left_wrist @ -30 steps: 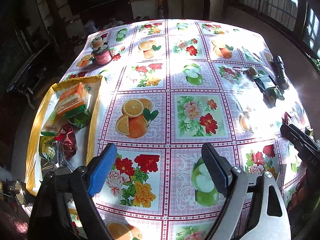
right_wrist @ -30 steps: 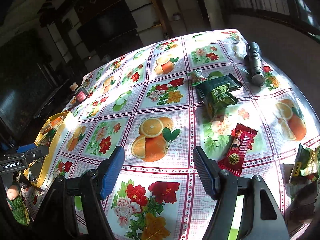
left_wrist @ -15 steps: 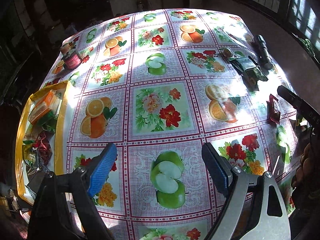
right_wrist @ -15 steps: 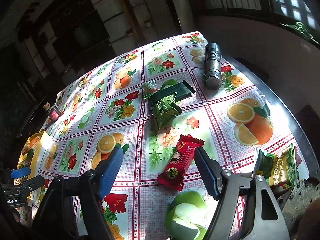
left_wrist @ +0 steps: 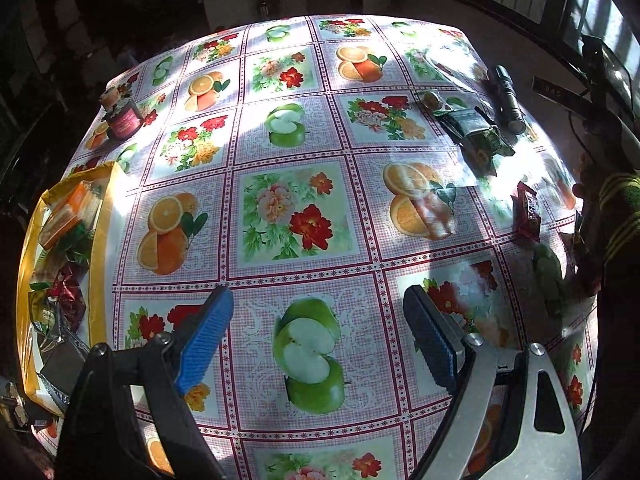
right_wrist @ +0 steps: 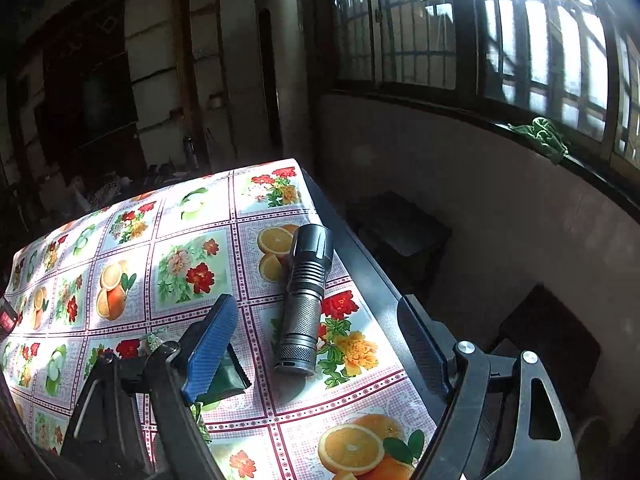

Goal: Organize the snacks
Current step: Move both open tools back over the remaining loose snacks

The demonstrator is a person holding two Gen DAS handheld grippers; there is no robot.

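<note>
Both grippers: left gripper and right gripper have blue ribbed pads, black and silver arms, round screws; dark yellow-striped sleeve.

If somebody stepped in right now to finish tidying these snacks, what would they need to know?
Left gripper: jaws open, nothing between them, over bare tablecloth.
Right gripper: jaws opening, empty, over the flashlight at the table's edge.
Done: several snacks already lie in the yellow tray.
Left: the red packet, the green packets and a small wrapped candy are still loose on the tablecloth. The flashlight is no snack.
</note>
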